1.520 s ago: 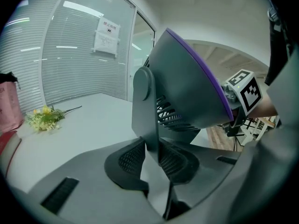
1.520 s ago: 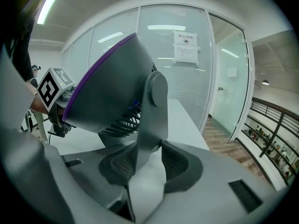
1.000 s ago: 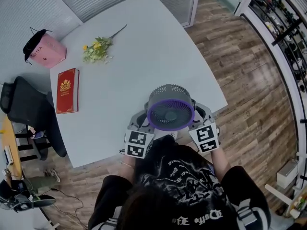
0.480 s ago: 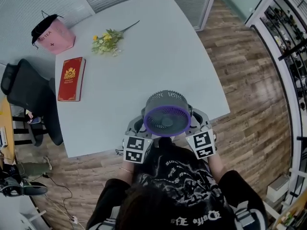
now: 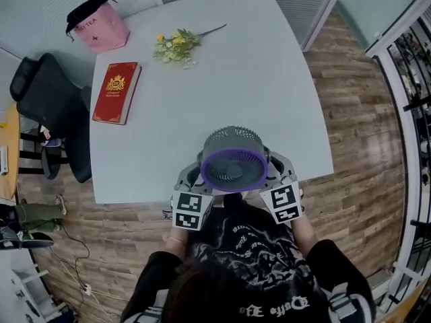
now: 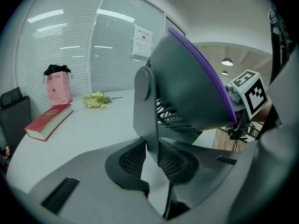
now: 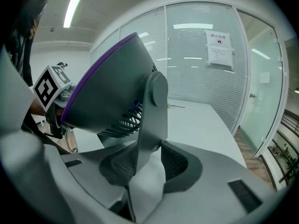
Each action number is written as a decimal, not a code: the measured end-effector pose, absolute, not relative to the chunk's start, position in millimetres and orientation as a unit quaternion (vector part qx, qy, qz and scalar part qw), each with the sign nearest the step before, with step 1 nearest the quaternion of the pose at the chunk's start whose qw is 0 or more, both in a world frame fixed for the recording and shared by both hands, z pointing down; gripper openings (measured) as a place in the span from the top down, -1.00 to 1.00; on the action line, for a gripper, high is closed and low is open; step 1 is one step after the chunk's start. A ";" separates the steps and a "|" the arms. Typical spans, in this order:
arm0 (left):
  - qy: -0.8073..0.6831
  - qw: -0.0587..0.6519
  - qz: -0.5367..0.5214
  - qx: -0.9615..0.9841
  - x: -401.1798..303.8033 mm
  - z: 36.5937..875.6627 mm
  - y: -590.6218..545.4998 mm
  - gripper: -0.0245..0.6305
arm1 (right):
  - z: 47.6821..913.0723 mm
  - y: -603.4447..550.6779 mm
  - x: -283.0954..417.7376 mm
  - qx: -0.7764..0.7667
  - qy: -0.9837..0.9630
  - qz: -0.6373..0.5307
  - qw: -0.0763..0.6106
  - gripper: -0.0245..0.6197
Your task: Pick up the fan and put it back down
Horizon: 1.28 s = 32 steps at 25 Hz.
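Currently fan (image 5: 234,161), grey with purple front ring, held between both grippers over near edge of white table (image 5: 202,79), close to person's chest, face tilted up toward head camera. Left gripper (image 5: 195,173) nearly closed, pads clamped on fan's left stand arm; right gripper (image 5: 277,170) a little wider, clamped on right stand arm. Base contact with table not discernible. Farther back on table: red book (image 5: 116,93), bunch of yellow flowers (image 5: 176,46), pink bag (image 5: 101,24) at far corner. Black chair (image 5: 47,93) beside table's left edge.
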<state>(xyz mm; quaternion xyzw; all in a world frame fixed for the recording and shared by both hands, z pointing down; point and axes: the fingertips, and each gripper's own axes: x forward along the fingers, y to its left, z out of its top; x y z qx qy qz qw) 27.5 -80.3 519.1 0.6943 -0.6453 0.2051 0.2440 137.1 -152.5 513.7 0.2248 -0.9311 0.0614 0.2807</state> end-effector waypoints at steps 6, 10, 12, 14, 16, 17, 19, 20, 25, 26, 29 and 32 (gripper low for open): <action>-0.671 0.250 0.194 0.670 -2.3 516.9 -64.7 0.69 | 509.2 -144.9 102.4 0.192 -0.938 0.048 0.285 0.50; -0.684 0.267 0.185 0.653 -24.7 517.2 -51.9 0.69 | 507.9 -136.4 76.2 0.172 -0.941 0.045 0.288 0.50; -0.690 0.270 0.180 0.647 -35.6 516.4 -46.1 0.69 | 507.8 -132.2 62.8 0.162 -0.942 0.042 0.291 0.50; -0.695 0.273 0.176 0.642 -48.0 515.3 -40.5 0.69 | 507.5 -128.1 48.2 0.153 -0.943 0.039 0.293 0.50; -0.699 0.277 0.172 0.637 -62.9 516.7 -35.7 0.69 | 507.4 -124.9 31.7 0.146 -0.944 0.033 0.294 0.50; -0.701 0.279 0.169 0.635 -70.2 518.4 -33.8 0.69 | 507.9 -123.9 23.8 0.144 -0.944 0.031 0.295 0.50; -0.702 0.283 0.166 0.632 -84.3 520.2 -29.1 0.69 | 509.0 -120.7 8.7 0.141 -0.943 0.027 0.300 0.50; -0.702 0.284 0.165 0.632 -91.4 519.3 -26.7 0.69 | 508.6 -118.5 1.2 0.140 -0.943 0.026 0.301 0.50; -0.703 0.278 0.164 0.633 -129.9 513.8 -25.3 0.69 | 502.6 -116.7 -35.7 0.146 -0.943 0.026 0.297 0.50; -0.704 0.279 0.163 0.632 -136.7 513.9 -25.2 0.70 | 502.1 -117.0 -42.5 0.147 -0.943 0.024 0.297 0.50; -0.703 0.278 0.157 0.636 -153.9 510.1 -26.7 0.70 | 500.0 -118.5 -60.6 0.149 -0.943 0.021 0.296 0.50; -0.703 0.273 0.159 0.637 -170.9 507.5 -31.6 0.70 | 496.9 -123.1 -77.2 0.152 -0.944 0.018 0.293 0.50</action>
